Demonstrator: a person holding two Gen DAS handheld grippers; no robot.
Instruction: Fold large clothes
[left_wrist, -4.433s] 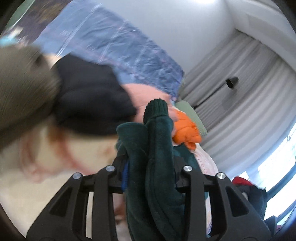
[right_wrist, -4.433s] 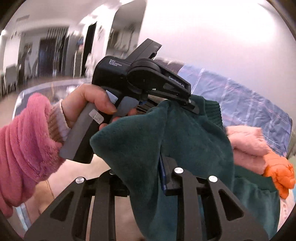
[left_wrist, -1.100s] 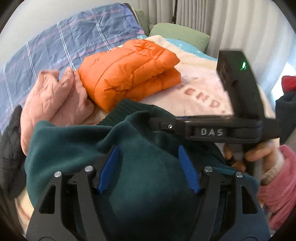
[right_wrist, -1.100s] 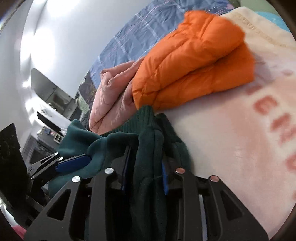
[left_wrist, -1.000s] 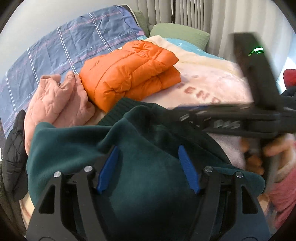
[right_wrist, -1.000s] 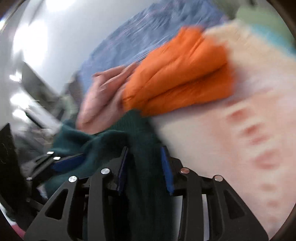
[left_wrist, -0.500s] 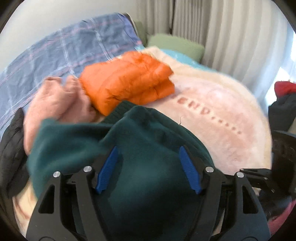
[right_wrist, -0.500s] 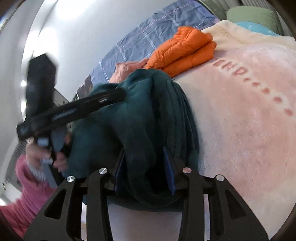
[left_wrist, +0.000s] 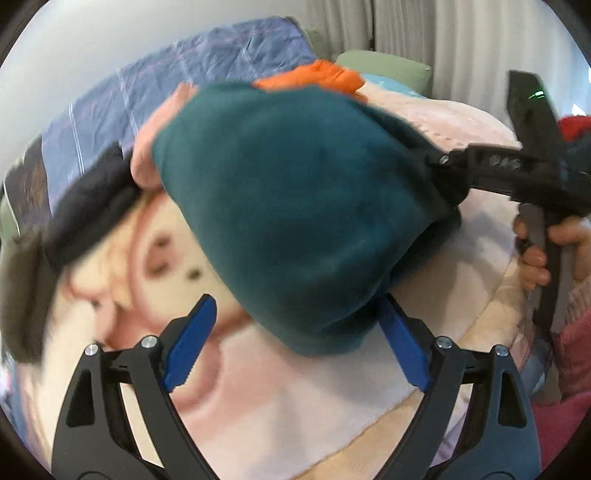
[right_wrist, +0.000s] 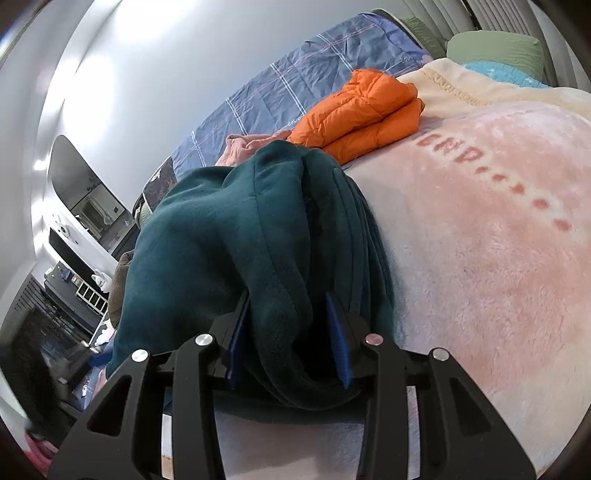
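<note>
Your folded garment (right_wrist: 236, 236) lies on the blanket (right_wrist: 498, 258), bunched between the jaws of your right gripper (right_wrist: 288, 347), which grips its near edge. Beyond it sits a puffer jacket (right_wrist: 362, 107), also on the blanket, with a crumpled garment (right_wrist: 243, 146) to that jacket's left. A quilt (right_wrist: 295, 81) lies behind both, pillows (right_wrist: 495, 46) at the far right. Your left gripper (left_wrist: 295, 339) sits spread just before the folded garment's near end; the right gripper (left_wrist: 439, 173) meets the folded garment's right side.

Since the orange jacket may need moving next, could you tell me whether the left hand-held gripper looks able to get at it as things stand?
Probably not directly. The left hand-held gripper is open, but the green fleece bulks right ahead of it, hiding nearly all of the orange jacket behind.
</note>
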